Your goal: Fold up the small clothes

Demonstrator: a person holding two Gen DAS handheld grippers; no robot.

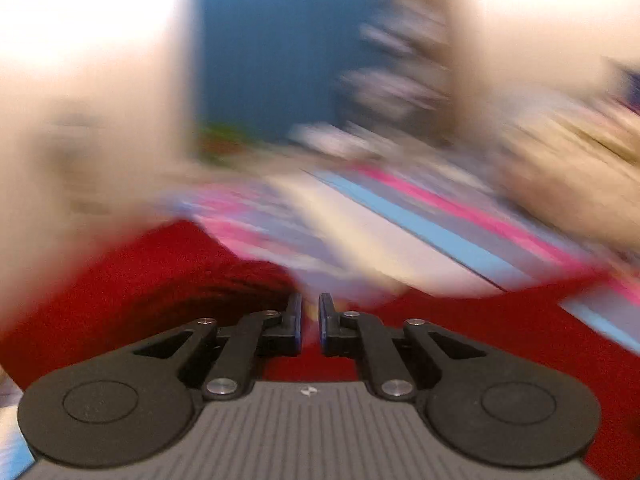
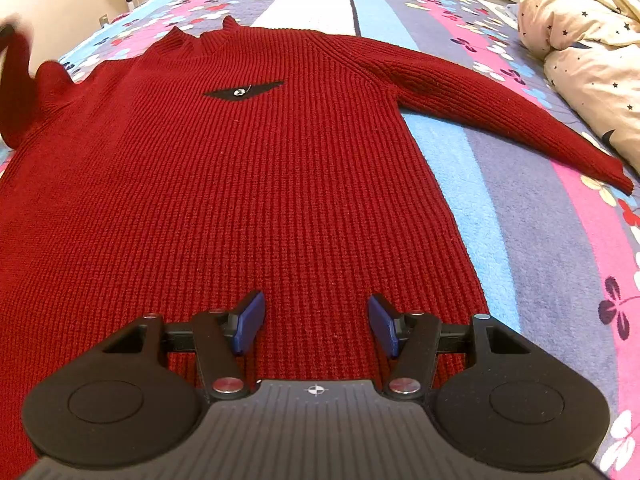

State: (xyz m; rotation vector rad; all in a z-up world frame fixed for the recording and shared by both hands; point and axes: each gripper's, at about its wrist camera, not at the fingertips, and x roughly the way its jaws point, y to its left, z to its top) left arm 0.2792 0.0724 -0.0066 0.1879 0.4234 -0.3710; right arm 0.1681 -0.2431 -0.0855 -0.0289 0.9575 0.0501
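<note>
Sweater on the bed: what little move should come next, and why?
Probably carry the raised sleeve across the sweater and lay it on the chest. The left gripper is shut and seems to hold that sleeve up, while the body lies flat, the other sleeve is spread out, and the right gripper hangs open over the hem.

No readable words or numbers show anywhere. The only signs are a small compass-like cross mark on the grey ribbed body of the right hand-held gripper and a tiny white emblem on the black patch of the red sweater (too small to make out).
</note>
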